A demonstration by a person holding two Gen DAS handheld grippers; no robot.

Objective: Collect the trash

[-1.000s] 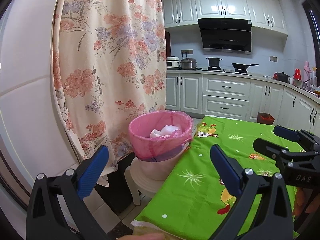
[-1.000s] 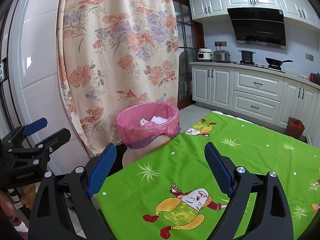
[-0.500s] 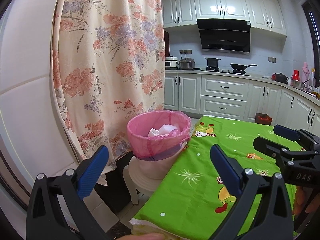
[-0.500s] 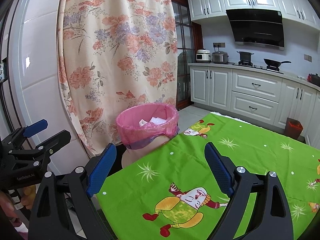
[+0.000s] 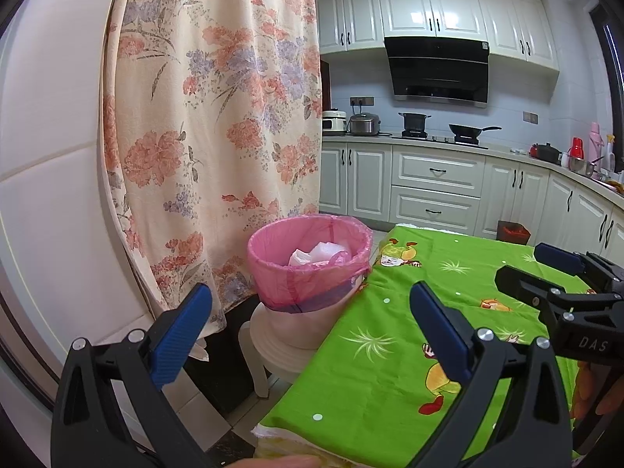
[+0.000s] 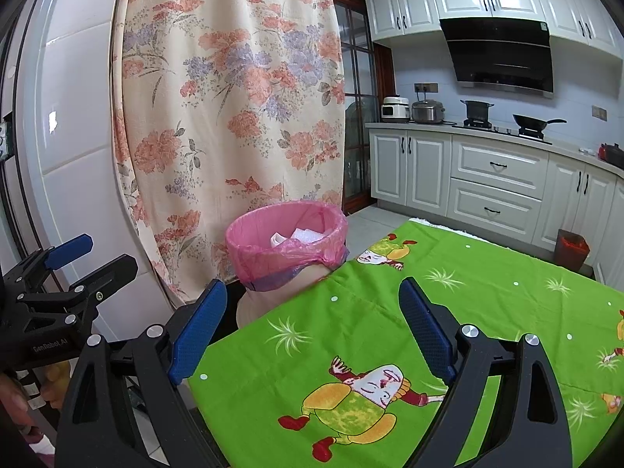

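Observation:
A small bin lined with a pink bag (image 5: 308, 269) (image 6: 286, 245) stands on a white stool (image 5: 273, 351) at the table's far left corner. White crumpled paper (image 5: 319, 253) (image 6: 300, 236) lies inside it. My left gripper (image 5: 312, 312) is open and empty, held short of the bin. My right gripper (image 6: 312, 308) is open and empty too, above the green tablecloth (image 6: 390, 312) near the bin. Each gripper shows at the edge of the other's view: the right gripper (image 5: 546, 269) on the right, the left gripper (image 6: 78, 257) on the left.
A floral curtain (image 5: 210, 136) hangs right behind the bin, with a white panelled wall (image 5: 46, 195) to its left. White kitchen cabinets (image 5: 433, 187) and a stove with pots run along the back. A small red bin (image 5: 513, 232) sits on the floor beyond the table.
Both views have shifted only slightly; the bin sits a little lower and nearer in the left wrist view. Both grippers stay open and empty.

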